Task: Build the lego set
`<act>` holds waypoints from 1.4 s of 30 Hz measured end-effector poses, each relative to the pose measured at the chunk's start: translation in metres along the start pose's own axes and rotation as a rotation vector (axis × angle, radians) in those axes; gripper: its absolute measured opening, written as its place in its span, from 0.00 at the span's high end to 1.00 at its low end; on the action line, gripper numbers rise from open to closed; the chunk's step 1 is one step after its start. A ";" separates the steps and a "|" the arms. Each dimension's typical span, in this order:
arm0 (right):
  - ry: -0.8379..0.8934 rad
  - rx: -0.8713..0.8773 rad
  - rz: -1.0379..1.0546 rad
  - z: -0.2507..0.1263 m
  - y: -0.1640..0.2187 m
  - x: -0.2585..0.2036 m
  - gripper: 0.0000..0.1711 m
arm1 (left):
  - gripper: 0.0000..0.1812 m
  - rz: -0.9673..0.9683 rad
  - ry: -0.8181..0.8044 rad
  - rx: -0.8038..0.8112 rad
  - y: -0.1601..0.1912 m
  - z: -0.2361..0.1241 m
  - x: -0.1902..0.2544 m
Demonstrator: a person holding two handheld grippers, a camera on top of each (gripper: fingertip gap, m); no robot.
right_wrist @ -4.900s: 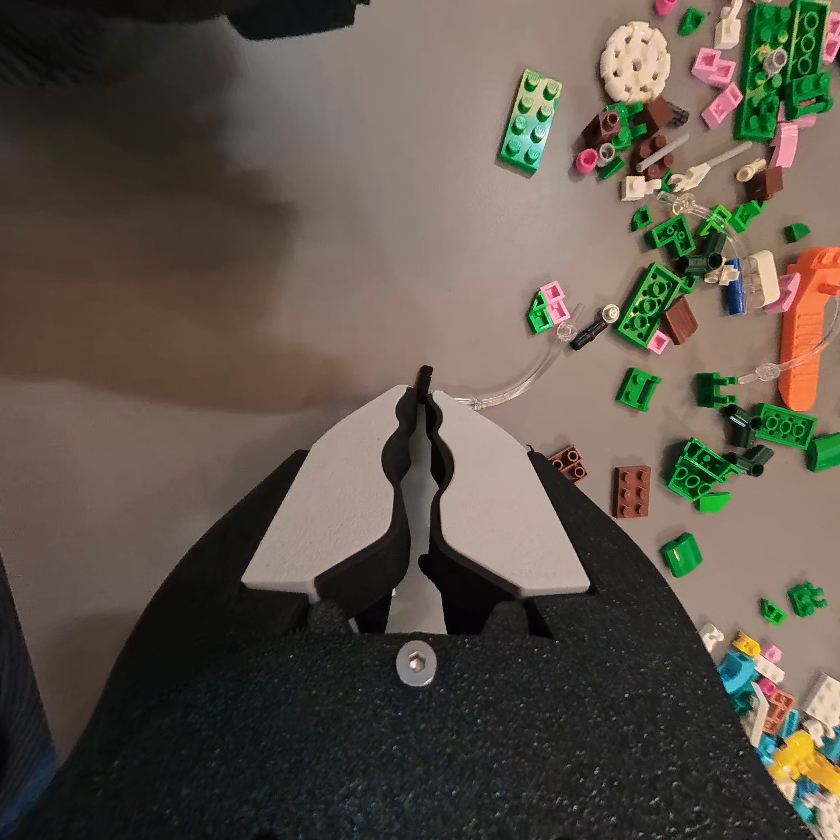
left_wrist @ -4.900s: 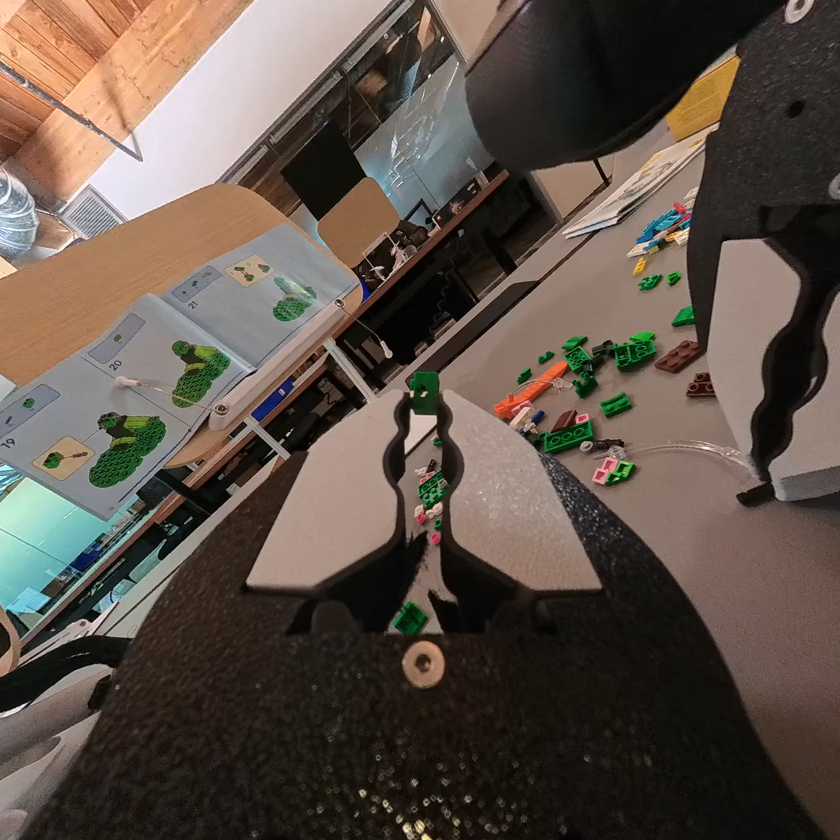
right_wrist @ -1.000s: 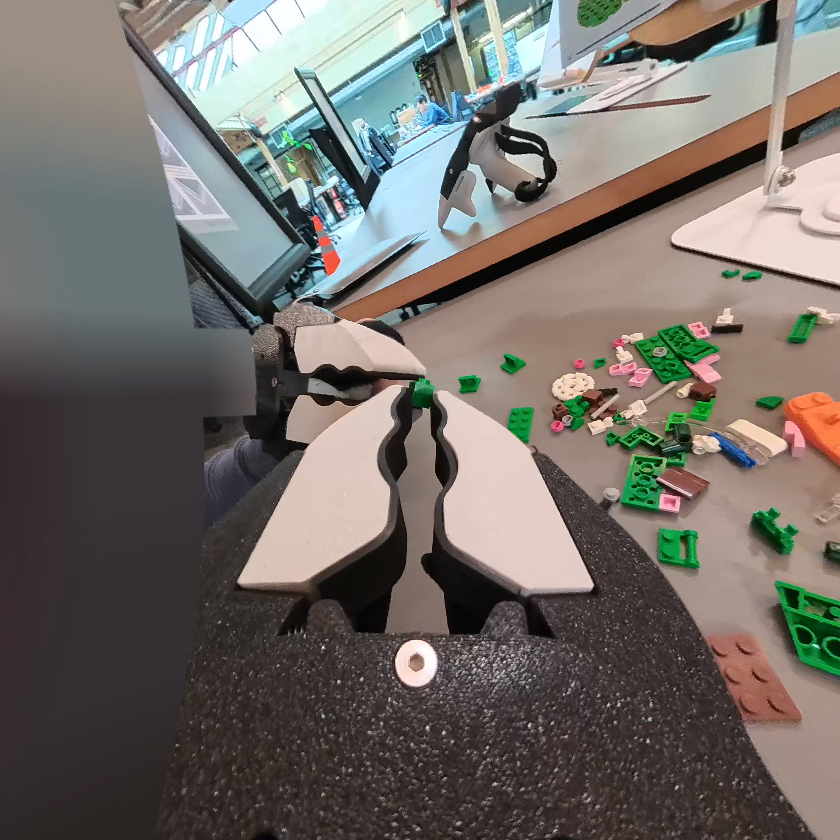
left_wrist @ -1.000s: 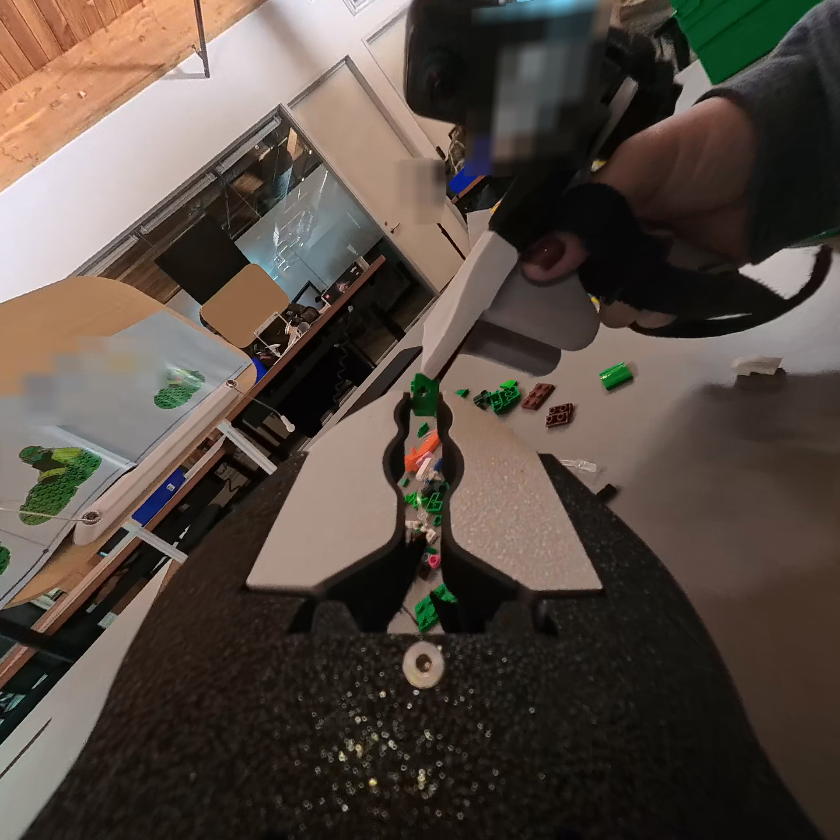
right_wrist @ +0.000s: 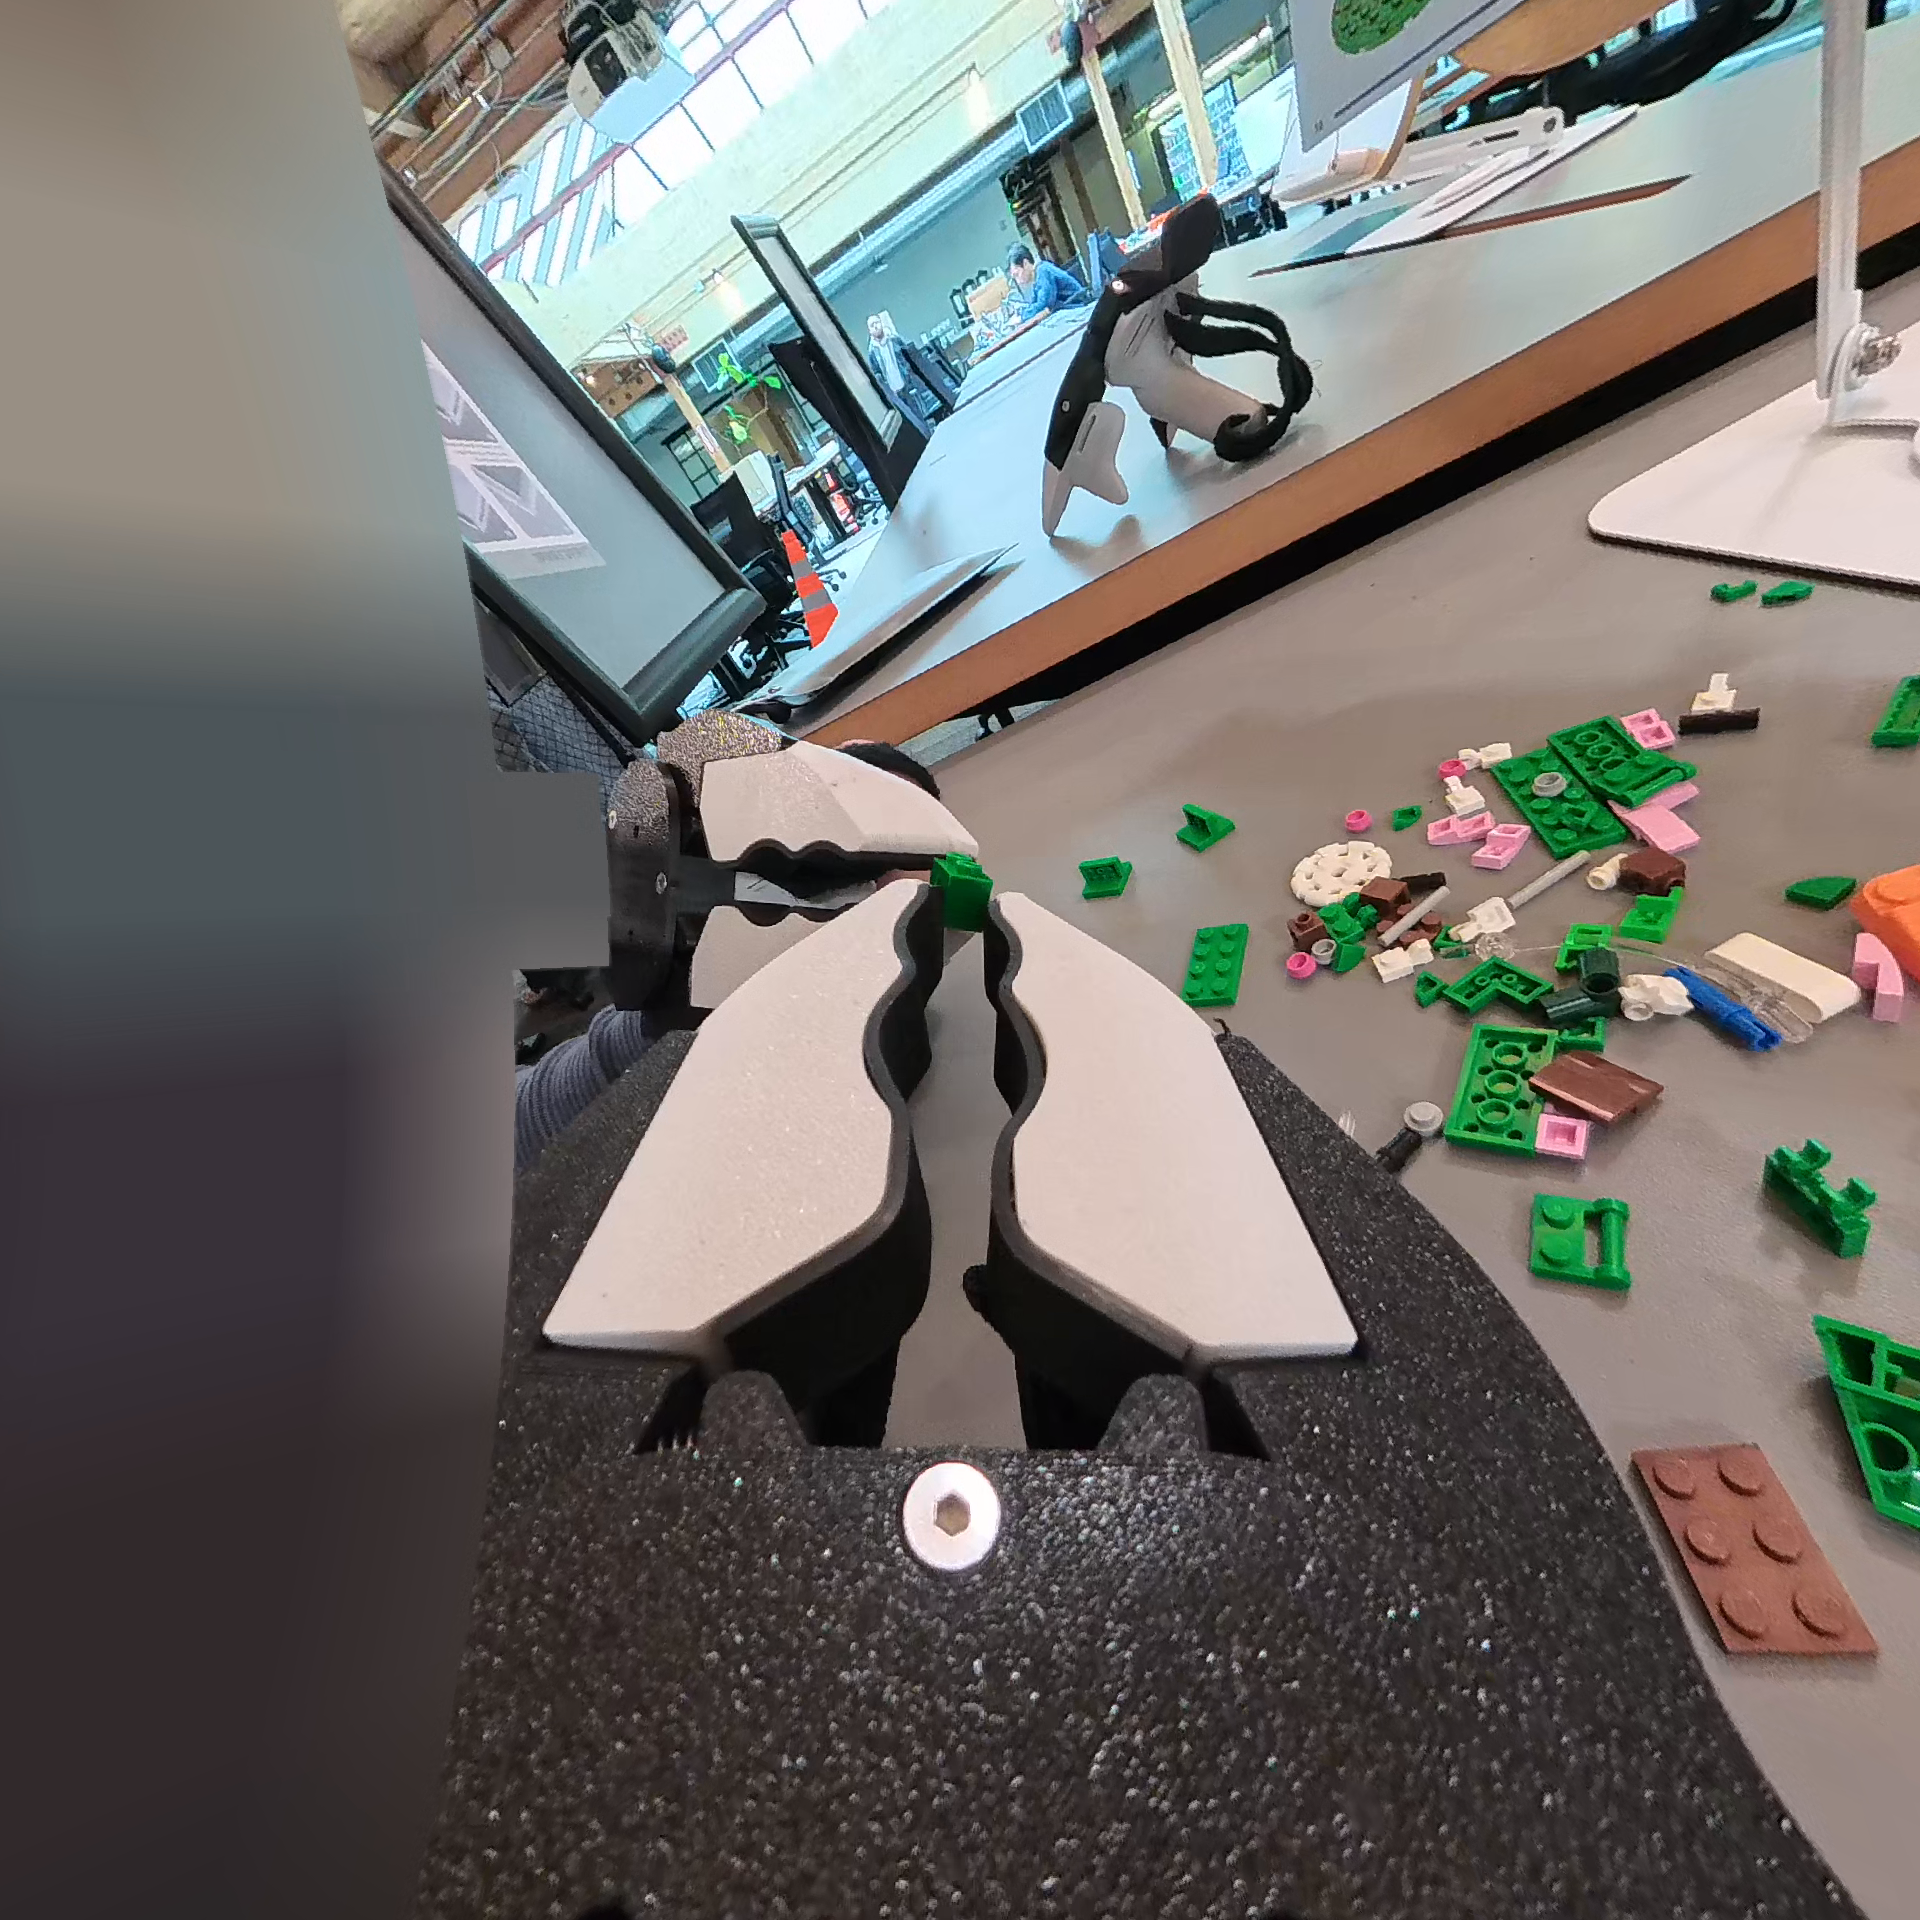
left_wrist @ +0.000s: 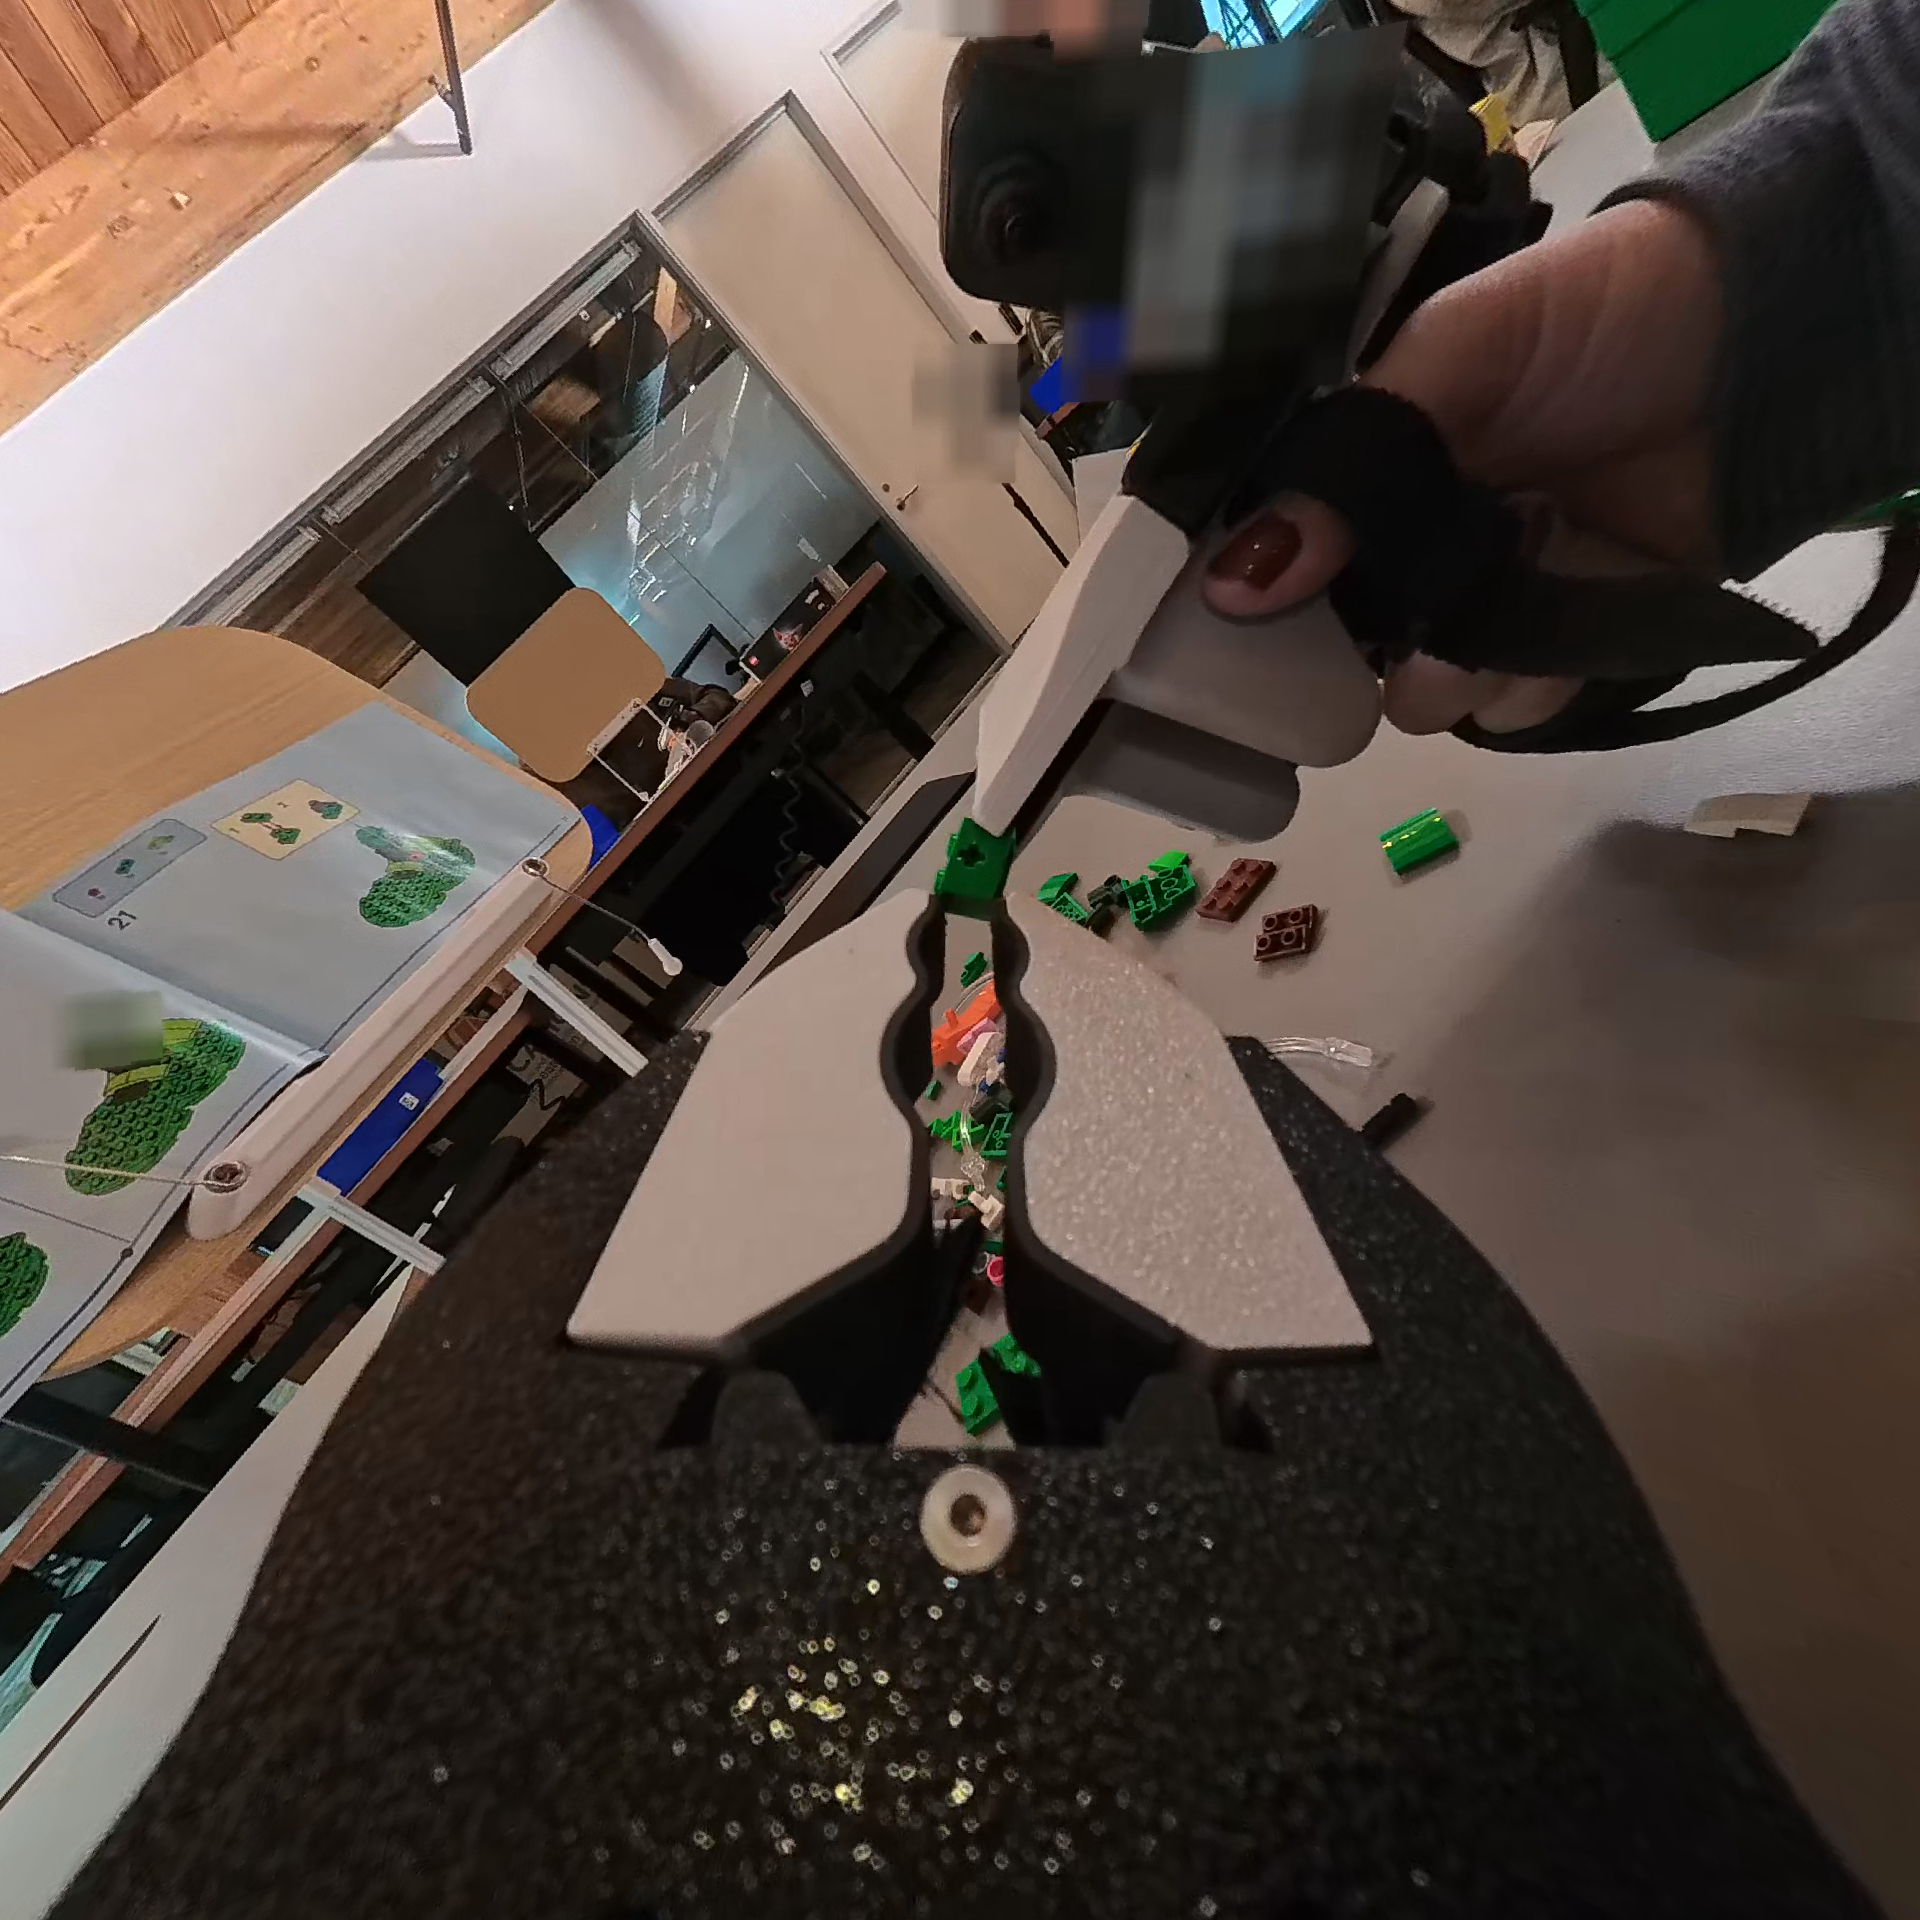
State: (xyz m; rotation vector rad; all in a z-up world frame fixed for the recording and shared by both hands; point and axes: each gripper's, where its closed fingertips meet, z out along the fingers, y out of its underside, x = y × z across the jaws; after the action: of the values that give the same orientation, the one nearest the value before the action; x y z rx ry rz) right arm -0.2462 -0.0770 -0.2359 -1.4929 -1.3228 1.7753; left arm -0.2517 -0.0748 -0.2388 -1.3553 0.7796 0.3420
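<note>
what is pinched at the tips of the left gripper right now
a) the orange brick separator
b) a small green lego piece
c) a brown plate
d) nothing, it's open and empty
b) In the left wrist view the left gripper is closed on a small green lego piece held above the table, and the right gripper's fingertips meet that piece from above.

Orange piece (right_wrist: pixel 1893 902) cut off at edge
</note>
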 end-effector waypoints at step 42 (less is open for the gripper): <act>-0.022 0.021 0.028 0.000 -0.002 -0.002 0.96 | 0.94 -0.051 -0.022 0.022 -0.001 0.004 -0.002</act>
State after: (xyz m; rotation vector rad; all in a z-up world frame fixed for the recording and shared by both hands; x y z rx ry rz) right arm -0.2465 -0.0778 -0.2334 -1.4920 -1.2957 1.8229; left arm -0.2510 -0.0706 -0.2366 -1.3461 0.7275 0.3066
